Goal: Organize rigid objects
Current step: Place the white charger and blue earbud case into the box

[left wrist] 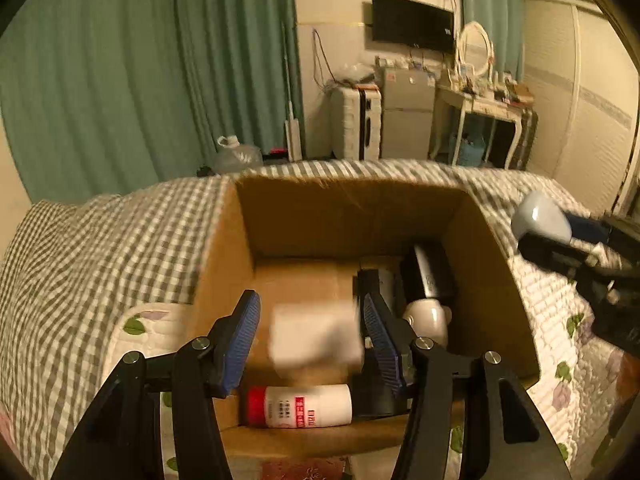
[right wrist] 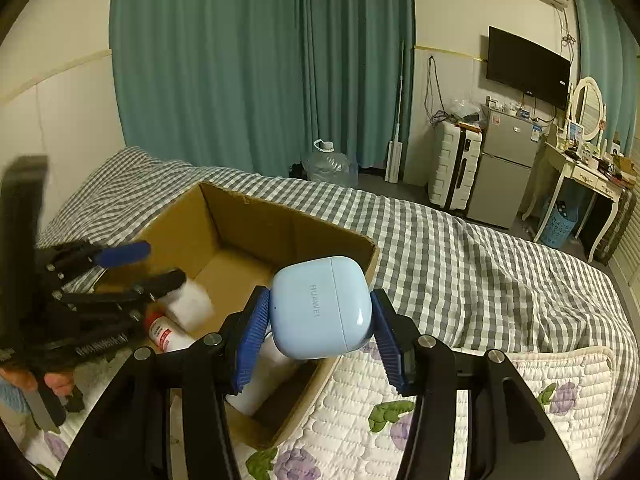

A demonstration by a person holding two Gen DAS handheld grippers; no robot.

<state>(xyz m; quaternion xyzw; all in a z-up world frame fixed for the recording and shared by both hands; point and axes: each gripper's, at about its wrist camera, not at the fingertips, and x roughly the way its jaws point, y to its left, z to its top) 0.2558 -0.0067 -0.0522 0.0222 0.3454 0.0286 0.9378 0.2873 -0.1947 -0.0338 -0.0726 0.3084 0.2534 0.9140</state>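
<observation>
An open cardboard box [left wrist: 344,212] [right wrist: 256,220] stands on the bed. My left gripper [left wrist: 310,334] is open over it, and a blurred white block [left wrist: 316,334] [right wrist: 190,302] sits loose between its fingers. In the box lie a white bottle with a red cap [left wrist: 300,406] [right wrist: 164,334], a black and silver bottle [left wrist: 430,276] and a pale round bottle [left wrist: 428,320]. My right gripper [right wrist: 320,330] is shut on a light blue earbud case [right wrist: 320,306] [left wrist: 540,220] held over the box's right wall. A white cylinder [right wrist: 264,372] lies under it in the box.
The bed has a grey checked cover [right wrist: 460,248] and a white floral quilt [right wrist: 400,392]. Beyond it are green curtains [right wrist: 260,60], a water jug [right wrist: 332,164], a white suitcase [right wrist: 456,168], a small fridge [right wrist: 504,172] and a dressing table [right wrist: 580,172].
</observation>
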